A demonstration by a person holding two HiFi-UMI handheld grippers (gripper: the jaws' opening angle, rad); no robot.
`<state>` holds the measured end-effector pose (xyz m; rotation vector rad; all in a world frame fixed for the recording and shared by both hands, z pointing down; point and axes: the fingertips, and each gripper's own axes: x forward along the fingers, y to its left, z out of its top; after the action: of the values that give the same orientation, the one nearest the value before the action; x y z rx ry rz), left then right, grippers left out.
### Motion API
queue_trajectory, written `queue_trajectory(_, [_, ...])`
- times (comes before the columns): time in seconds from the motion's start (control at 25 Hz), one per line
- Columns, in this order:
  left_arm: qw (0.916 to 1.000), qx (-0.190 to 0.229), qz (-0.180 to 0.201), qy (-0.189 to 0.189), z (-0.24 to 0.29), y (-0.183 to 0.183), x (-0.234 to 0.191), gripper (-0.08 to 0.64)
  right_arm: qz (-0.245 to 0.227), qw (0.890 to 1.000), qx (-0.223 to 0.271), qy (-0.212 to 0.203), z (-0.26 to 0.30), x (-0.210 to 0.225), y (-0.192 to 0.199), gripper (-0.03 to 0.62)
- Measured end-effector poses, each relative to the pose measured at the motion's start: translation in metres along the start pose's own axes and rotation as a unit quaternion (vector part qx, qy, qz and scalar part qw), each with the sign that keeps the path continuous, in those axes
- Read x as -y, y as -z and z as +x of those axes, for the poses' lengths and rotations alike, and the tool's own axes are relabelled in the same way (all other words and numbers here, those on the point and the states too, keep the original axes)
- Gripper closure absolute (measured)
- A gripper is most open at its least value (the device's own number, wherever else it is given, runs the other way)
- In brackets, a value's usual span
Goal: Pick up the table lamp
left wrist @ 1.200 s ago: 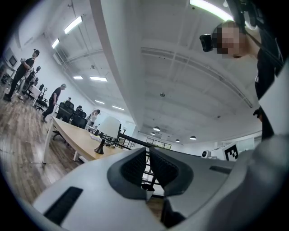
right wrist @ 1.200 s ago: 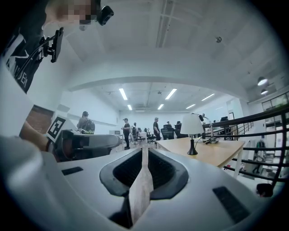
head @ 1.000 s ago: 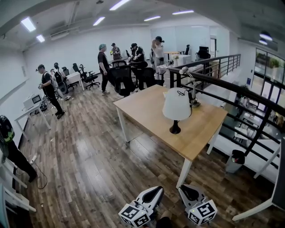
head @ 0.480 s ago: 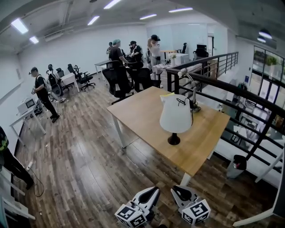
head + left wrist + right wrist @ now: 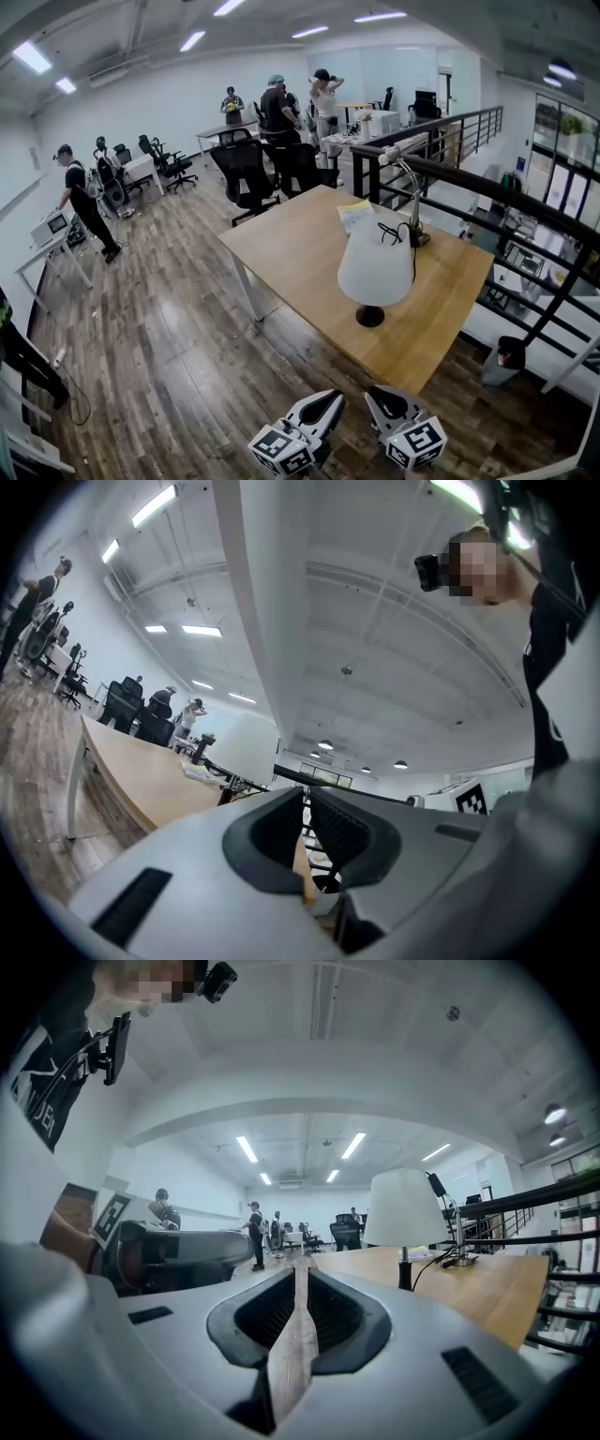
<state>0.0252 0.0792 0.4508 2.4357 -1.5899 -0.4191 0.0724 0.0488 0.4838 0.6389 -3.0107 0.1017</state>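
The table lamp (image 5: 375, 269) has a white shade and a black stem and base, and stands near the front edge of a wooden table (image 5: 291, 248). My left gripper (image 5: 328, 400) and right gripper (image 5: 381, 396) are held side by side low in the head view, short of the table's near corner, both shut and empty. In the right gripper view the lamp (image 5: 405, 1209) stands ahead to the right of the right gripper (image 5: 301, 1267). From the left gripper view the lamp's shade (image 5: 247, 748) shows far off beyond the left gripper (image 5: 307, 795).
A slim desk lamp (image 5: 411, 197), a black cable (image 5: 394, 232) and papers (image 5: 356, 216) lie at the table's back. A black railing (image 5: 487, 187) runs along the right, with a bin (image 5: 511, 354) below. Office chairs (image 5: 248, 173) and several people are beyond the table.
The table and lamp have come closer and shifted slightly in the head view as both grippers moved forward together. People at the back have walked on. Both grippers stay shut.
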Motion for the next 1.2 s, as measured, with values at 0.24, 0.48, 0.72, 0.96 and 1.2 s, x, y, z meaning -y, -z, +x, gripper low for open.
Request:
queue_trajectory(0.24, [0.9998, 0.0, -0.015, 0.013, 0.025, 0.0, -0.013, 0.531, -0.003, 1.0, -0.006, 0.002, 0.017, 0.019, 0.002, 0.535])
queue_trajectory(0.48, [0.9993, -0.016, -0.025, 0.022, 0.038, 0.006, -0.025, 0.531, 0.01, 1.0, -0.02, 0.013, 0.026, 0.028, 0.009, 0.535])
queue_trajectory(0.72, [0.9976, -0.025, -0.029, 0.058, 0.066, 0.004, -0.029, 0.531, 0.016, 0.999, -0.02, 0.044, 0.033, 0.049, 0.01, 0.535])
queue_trajectory(0.96, [0.9929, -0.032, -0.061, 0.096, 0.096, -0.006, -0.061, 0.531, 0.025, 0.996, -0.016, 0.089, 0.061, 0.07, 0.007, 0.535])
queue_trajectory(1.2, [0.9865, -0.054, -0.069, 0.138, 0.12, -0.011, -0.09, 0.531, 0.034, 0.99, -0.018, 0.132, 0.091, 0.085, 0.003, 0.535])
